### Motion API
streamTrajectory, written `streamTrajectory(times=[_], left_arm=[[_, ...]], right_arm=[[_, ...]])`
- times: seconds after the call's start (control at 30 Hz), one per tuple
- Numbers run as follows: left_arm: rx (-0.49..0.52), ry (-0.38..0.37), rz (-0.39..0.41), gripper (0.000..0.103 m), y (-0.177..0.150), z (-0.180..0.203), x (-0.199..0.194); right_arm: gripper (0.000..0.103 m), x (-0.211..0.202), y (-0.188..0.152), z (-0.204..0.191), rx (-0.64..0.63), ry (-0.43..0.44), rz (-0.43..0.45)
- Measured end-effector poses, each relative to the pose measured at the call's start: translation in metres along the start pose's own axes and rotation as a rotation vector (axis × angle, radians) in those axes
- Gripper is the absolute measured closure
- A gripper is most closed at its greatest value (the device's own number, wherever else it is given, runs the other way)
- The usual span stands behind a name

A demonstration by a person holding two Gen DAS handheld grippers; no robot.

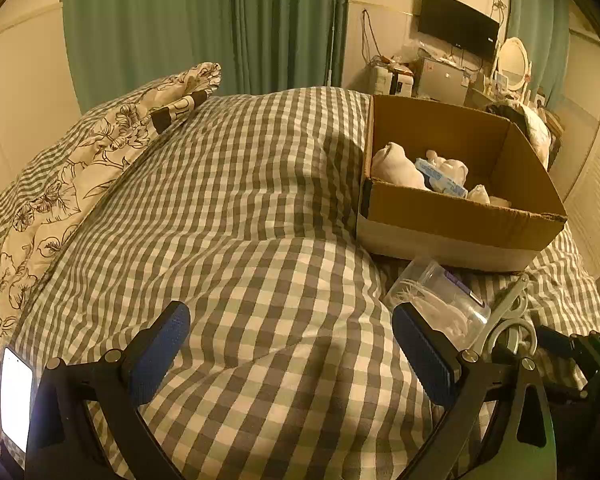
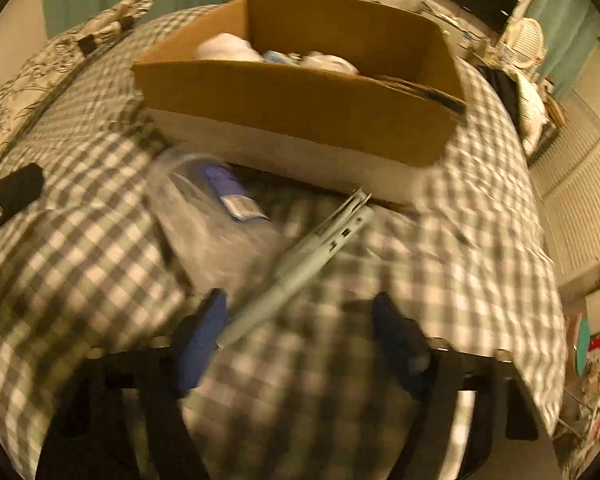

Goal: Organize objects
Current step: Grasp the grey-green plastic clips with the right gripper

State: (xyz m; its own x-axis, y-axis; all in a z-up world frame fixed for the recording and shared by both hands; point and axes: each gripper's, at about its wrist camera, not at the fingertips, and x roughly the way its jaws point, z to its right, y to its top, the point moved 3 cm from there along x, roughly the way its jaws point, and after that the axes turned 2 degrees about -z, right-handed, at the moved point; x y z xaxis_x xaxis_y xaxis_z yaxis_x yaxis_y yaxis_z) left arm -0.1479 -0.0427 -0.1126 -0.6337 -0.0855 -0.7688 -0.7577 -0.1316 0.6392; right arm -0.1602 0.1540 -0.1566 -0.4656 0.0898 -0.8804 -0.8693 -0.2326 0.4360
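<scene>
Partly blurred, right claw (image 2: 300,340) gapes at grey tool (image 2: 300,264); left claw (image 1: 292,344) gapes, empty.

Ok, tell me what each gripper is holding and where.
Nothing. The left gripper is open over the checked blanket; the right gripper is open beside the grey scissors.

Dim, warm yellow room light; left view sharp, right view motion-blurred; fisheye bending edges; phone screen (image 1: 16,396) glaring white.

Blurred view: box (image 2: 300,104) at twelve o'clock on the checked quilt (image 2: 480,208); scissors (image 2: 300,264) at centre, clear tub (image 2: 212,224) just left; right gripper (image 2: 300,328) spread wide at six.
</scene>
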Motion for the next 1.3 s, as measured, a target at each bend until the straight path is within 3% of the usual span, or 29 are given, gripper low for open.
streamTrajectory(times=[0.1, 0.23, 0.37, 0.47, 0.73, 0.9, 1.1, 1.3], left_arm=[[0.021, 0.0, -0.004, 0.0, -0.002, 0.004, 0.001], [0.036, 0.003, -0.009, 0.0, -0.003, 0.007, 0.001], [0.032, 0.009, -0.032, 0.0, -0.004, 0.007, 0.006], [0.049, 0.023, -0.037, 0.0, -0.006, 0.011, 0.007], [0.098, 0.034, -0.053, 0.0, -0.009, 0.027, 0.007], [0.131, 0.032, -0.073, 0.0, -0.008, 0.057, 0.008], [0.03, -0.029, -0.114, 0.0, -0.001, 0.087, 0.022], [0.023, 0.003, -0.123, 0.0, 0.005, 0.117, 0.043]], right_arm=[[0.048, 0.002, 0.004, -0.003, -0.011, 0.013, 0.001], [0.062, 0.02, 0.013, -0.014, -0.039, 0.056, -0.038], [0.064, 0.013, 0.012, -0.005, 0.007, 0.129, -0.018], [0.076, 0.012, 0.011, 0.0, 0.028, 0.173, -0.012], [0.093, -0.031, 0.011, 0.017, 0.059, 0.221, 0.136], [0.094, -0.058, 0.011, 0.036, 0.071, 0.2, 0.207], [0.094, -0.07, 0.006, 0.069, 0.116, 0.168, 0.249], [0.094, -0.06, 0.003, 0.09, 0.129, 0.137, 0.243]])
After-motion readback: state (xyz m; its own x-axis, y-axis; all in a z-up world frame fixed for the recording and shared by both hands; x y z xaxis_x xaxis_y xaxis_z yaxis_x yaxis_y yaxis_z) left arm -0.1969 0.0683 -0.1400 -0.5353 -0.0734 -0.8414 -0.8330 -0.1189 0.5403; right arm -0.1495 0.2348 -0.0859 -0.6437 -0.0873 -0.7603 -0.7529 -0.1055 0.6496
